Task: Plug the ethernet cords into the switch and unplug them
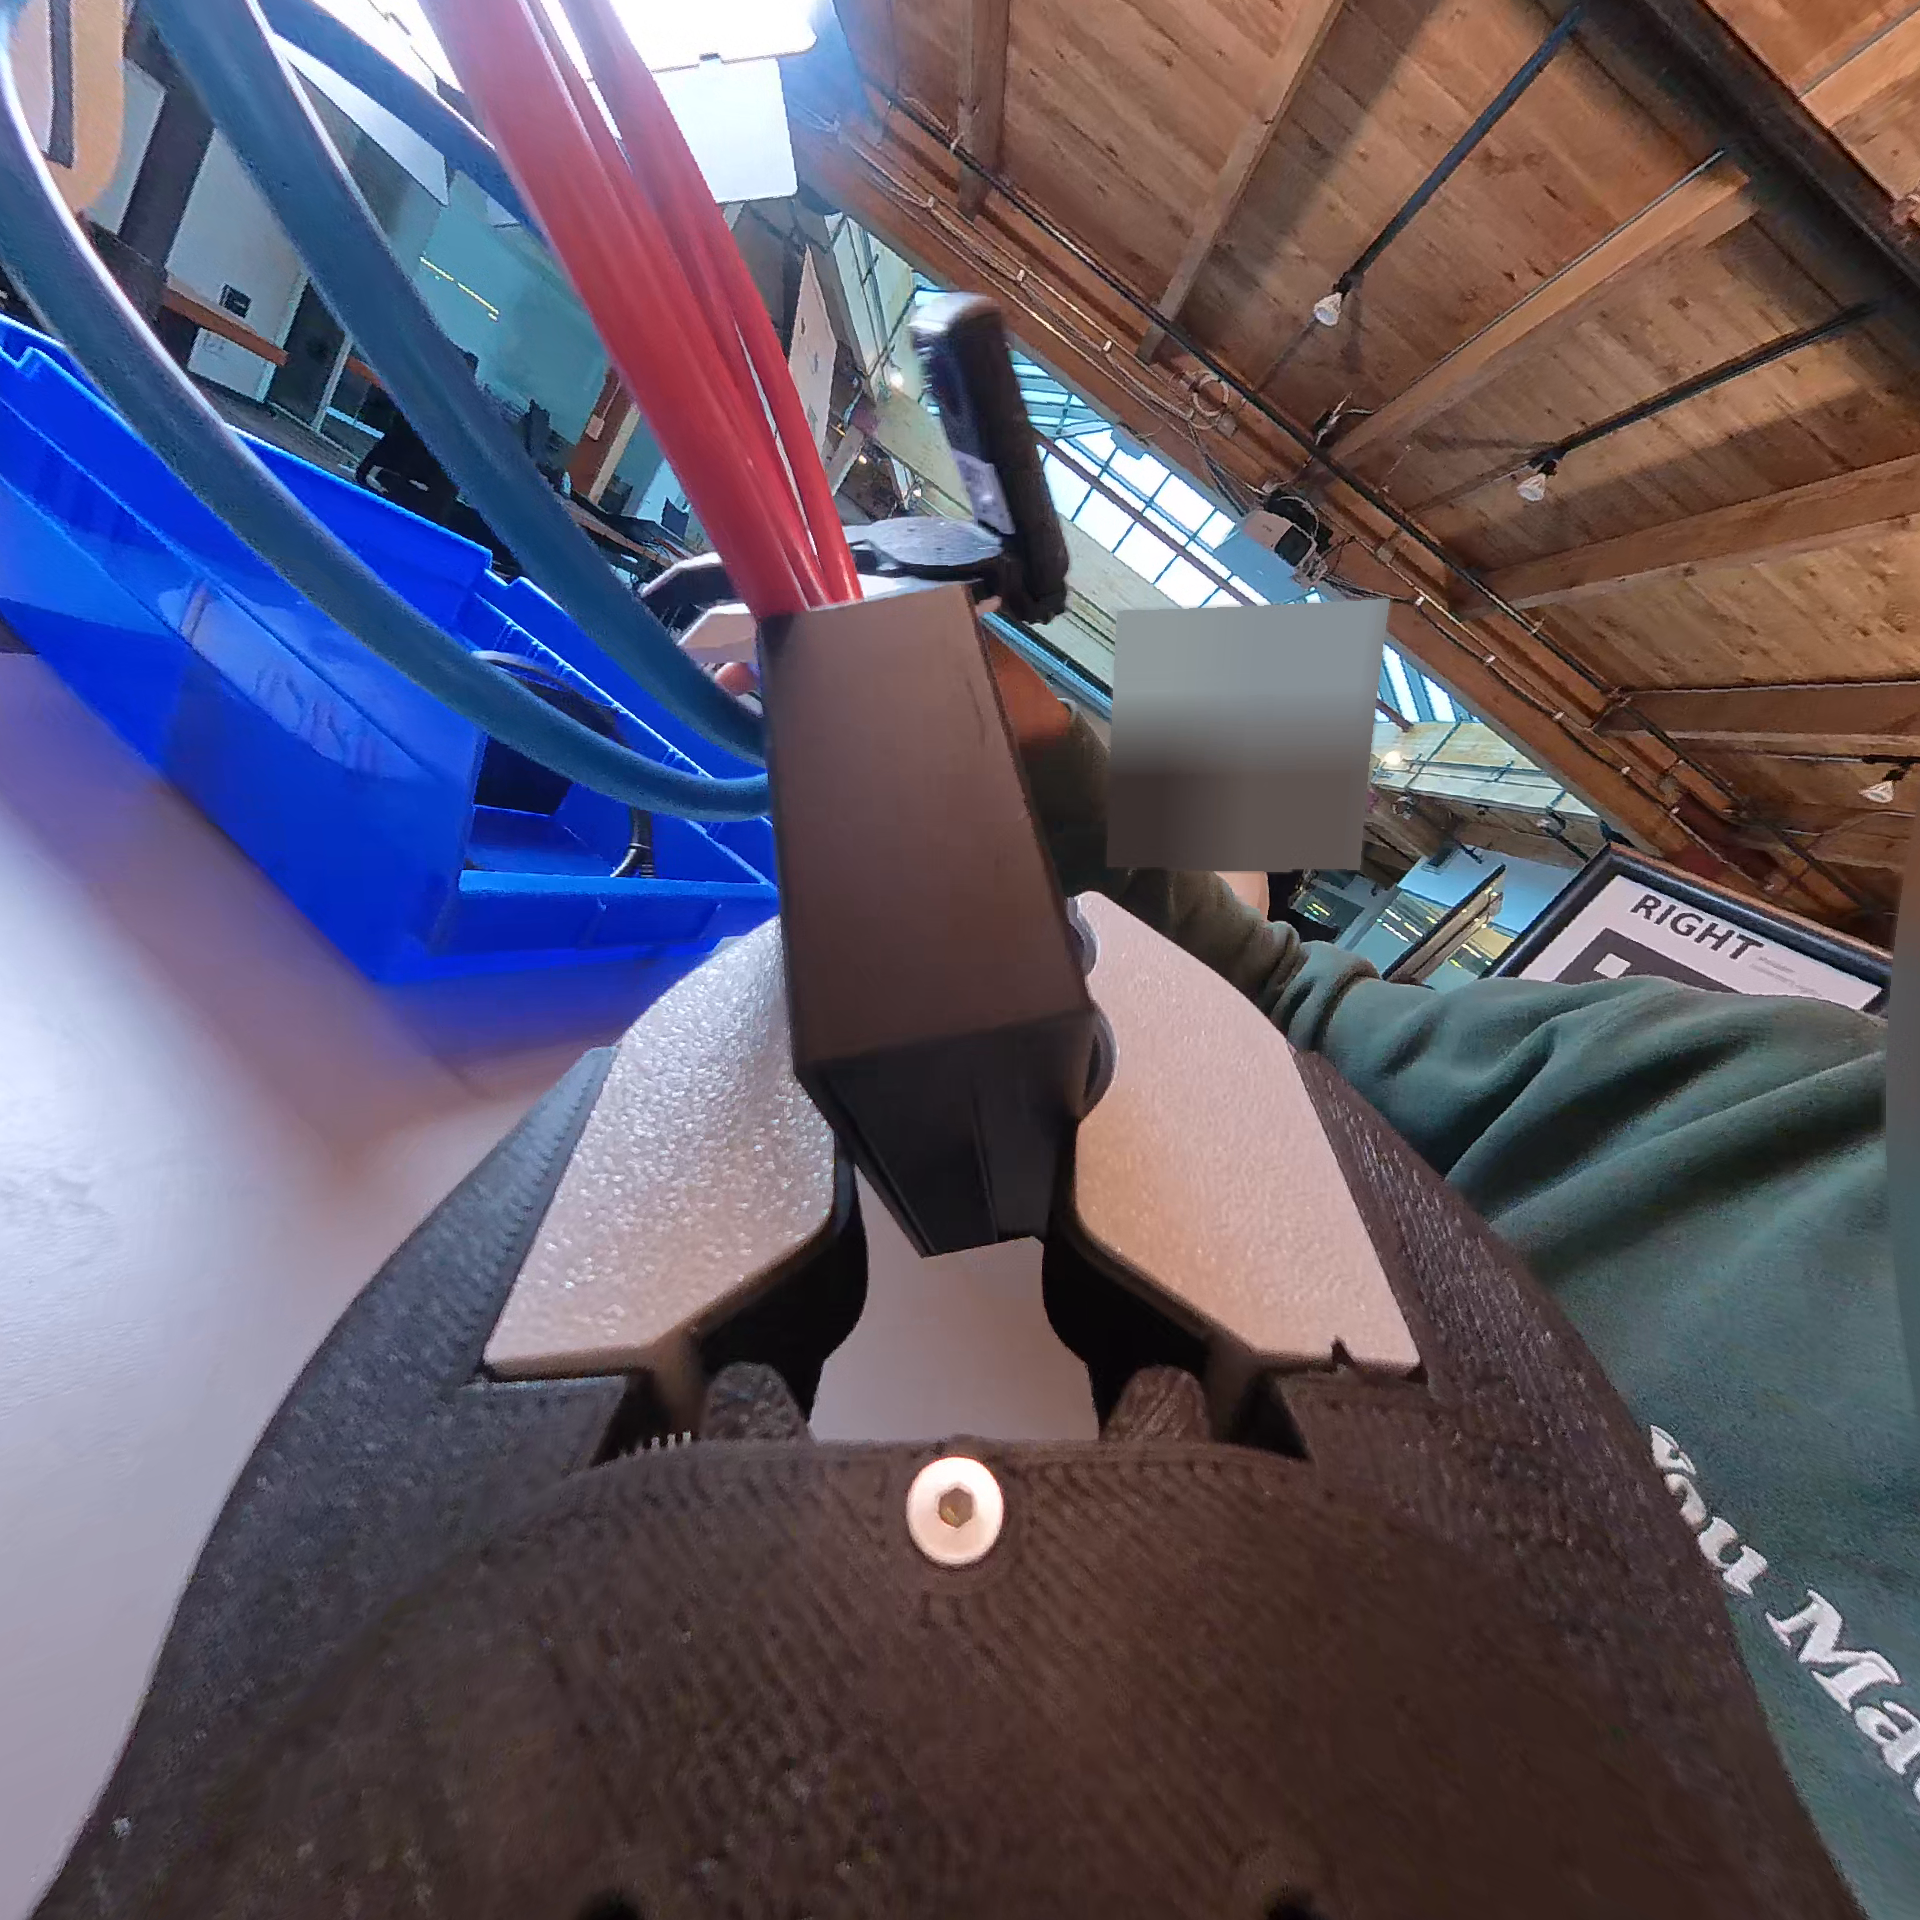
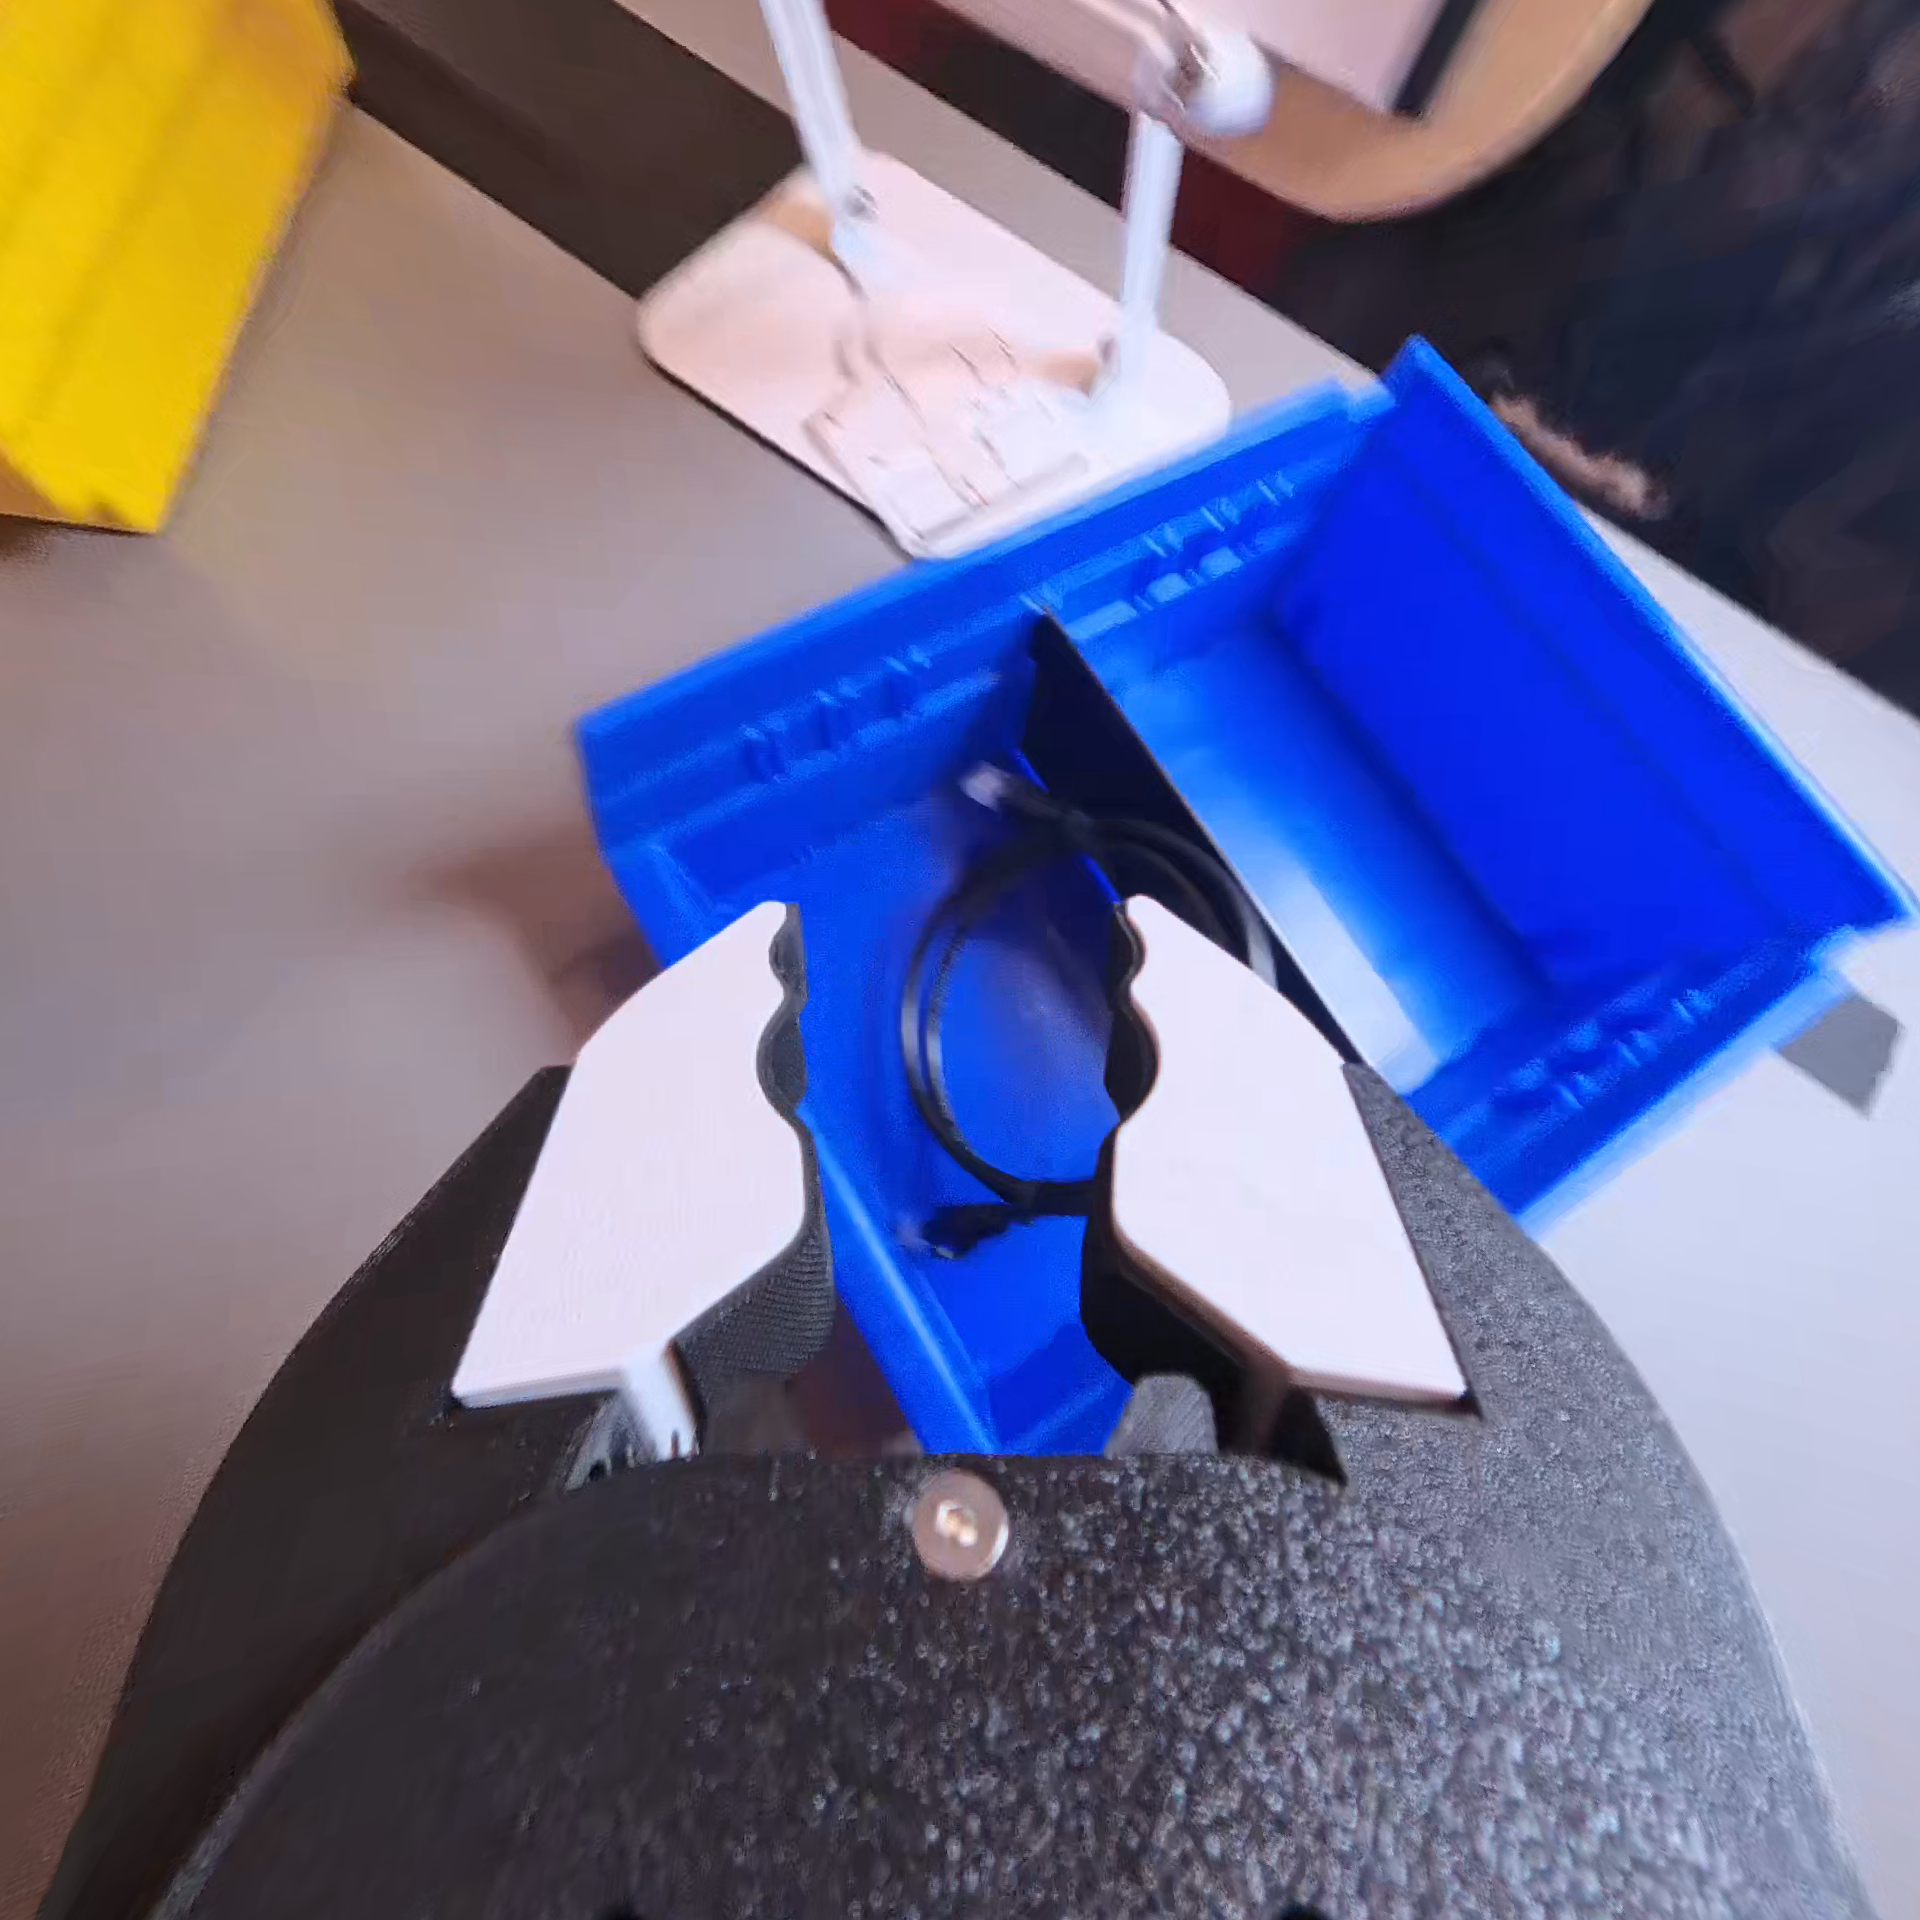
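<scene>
Close wrist views, shared blue bin (image 1: 312,748).

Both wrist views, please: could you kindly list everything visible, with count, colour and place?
switch: one, black, clamped in left hand-held gripper
red cords: several, entering switch's far end
teal cords: at least two, entering switch's side
blue bin: one, on table, black divider inside
black cord: one, coiled in bin
yellow bin: one, far left
white stand: one, behind blue bin
table: one, grey
left hand-held gripper: shut on switch
right hand-held gripper: open above bin
</scene>
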The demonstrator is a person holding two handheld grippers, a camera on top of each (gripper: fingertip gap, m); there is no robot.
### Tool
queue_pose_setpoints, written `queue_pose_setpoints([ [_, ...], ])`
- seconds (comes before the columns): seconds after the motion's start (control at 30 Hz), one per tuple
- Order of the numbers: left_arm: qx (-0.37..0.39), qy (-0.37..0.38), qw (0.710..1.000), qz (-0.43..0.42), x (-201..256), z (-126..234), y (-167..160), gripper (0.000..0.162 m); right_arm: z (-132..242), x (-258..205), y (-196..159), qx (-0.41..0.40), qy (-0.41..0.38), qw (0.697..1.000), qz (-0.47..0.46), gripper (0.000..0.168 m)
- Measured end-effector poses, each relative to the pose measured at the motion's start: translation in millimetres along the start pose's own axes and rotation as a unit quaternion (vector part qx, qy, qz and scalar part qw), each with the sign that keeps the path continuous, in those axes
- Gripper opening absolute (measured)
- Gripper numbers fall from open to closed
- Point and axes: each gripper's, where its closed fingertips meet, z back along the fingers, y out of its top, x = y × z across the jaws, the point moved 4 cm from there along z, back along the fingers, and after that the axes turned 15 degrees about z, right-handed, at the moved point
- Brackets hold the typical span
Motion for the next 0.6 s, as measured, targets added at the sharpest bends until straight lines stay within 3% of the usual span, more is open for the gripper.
queue_pose_setpoints([
  [0.1,-0.003,-0.007,1.000,-0.005,2,-1,-2,0.039,10,-69,33,0.111,0.156,0.981,0.015,0.051],
  [0.17,-0.006,-0.013,1.000,-0.012,4,-2,-3,0.039,18,-119,47,0.176,0.276,0.945,-0.007,0.048],
  [0.27,-0.011,-0.020,0.999,-0.022,7,-4,-6,0.039,21,-170,59,0.247,0.384,0.887,-0.063,0.043],
  [0.53,-0.036,-0.021,0.998,-0.043,10,-11,-16,0.039,5,-203,67,0.342,0.453,0.808,-0.157,0.026],
  [0.6,-0.043,-0.019,0.998,-0.044,8,-13,-20,0.039,3,-207,67,0.333,0.456,0.812,-0.151,0.026],
])
